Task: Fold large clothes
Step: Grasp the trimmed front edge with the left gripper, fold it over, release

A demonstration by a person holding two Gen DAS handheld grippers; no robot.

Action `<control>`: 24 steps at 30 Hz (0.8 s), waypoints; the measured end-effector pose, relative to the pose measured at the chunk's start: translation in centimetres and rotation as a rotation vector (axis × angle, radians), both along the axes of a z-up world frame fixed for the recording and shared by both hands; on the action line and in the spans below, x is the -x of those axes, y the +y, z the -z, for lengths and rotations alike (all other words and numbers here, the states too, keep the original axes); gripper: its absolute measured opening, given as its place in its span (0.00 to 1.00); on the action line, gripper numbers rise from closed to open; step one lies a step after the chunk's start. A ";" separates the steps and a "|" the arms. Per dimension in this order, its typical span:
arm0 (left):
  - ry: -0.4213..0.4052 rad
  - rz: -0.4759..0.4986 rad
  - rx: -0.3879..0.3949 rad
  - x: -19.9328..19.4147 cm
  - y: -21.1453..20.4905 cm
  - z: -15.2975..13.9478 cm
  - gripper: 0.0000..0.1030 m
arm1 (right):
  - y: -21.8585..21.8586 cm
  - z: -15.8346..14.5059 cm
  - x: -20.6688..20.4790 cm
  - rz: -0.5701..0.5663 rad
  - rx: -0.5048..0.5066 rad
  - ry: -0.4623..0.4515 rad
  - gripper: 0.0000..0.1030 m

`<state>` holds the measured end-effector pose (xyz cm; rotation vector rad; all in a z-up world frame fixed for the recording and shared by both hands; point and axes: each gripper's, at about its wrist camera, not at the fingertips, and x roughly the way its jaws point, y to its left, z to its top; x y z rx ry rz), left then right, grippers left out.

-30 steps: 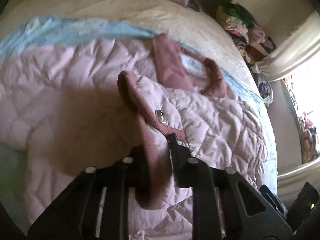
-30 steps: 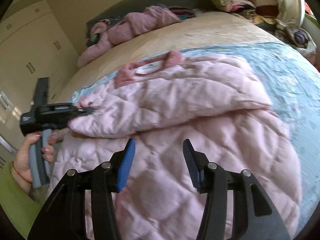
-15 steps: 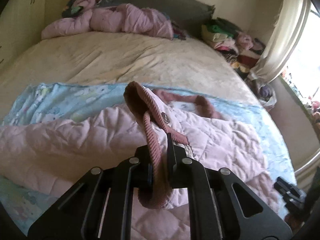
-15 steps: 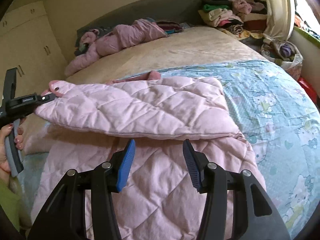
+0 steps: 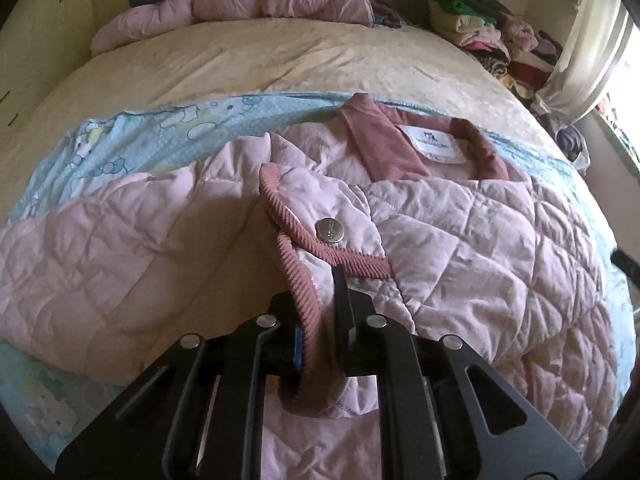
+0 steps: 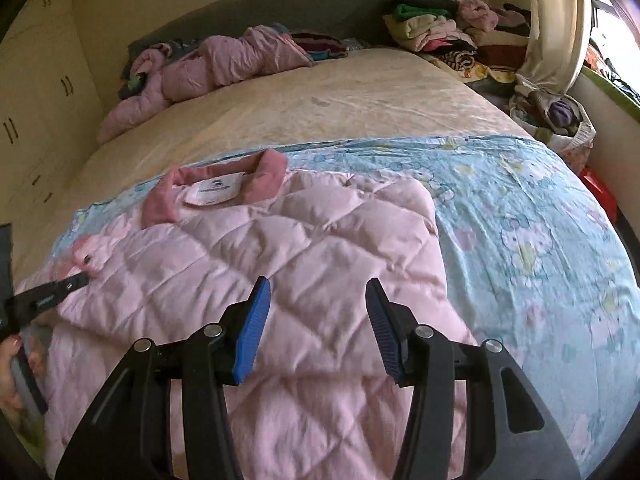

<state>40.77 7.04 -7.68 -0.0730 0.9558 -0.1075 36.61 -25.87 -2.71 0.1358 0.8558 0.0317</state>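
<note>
We note the left tongs [image 5: 320, 312] clamped on the ribbed cuff [image 5: 298, 280] of the pink quilted jacket [image 6: 280, 248] on the bed [image 6: 340, 96], right tongs [image 6: 316, 324] apart above it.

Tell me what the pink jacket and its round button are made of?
The pink jacket looks like soft, slightly shiny quilted fabric with padding, judging by its stitched diamond puffs. Its cuff seems to be ribbed corduroy-like cloth. The round button looks like metal, since it gleams silver.
</note>
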 end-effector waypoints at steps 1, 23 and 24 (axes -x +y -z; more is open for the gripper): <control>0.002 0.000 -0.002 0.0 -0.1 0.1 0.06 | -0.1 0.4 -0.8 0.001 -0.002 0.017 0.47; -0.048 -0.019 -0.041 2.8 -0.5 -1.4 0.51 | 1.5 3.3 -0.2 -0.058 0.001 0.111 0.56; -0.066 -0.023 -0.045 3.3 -0.8 -2.1 0.54 | 2.1 3.0 0.4 -0.068 0.009 0.098 0.61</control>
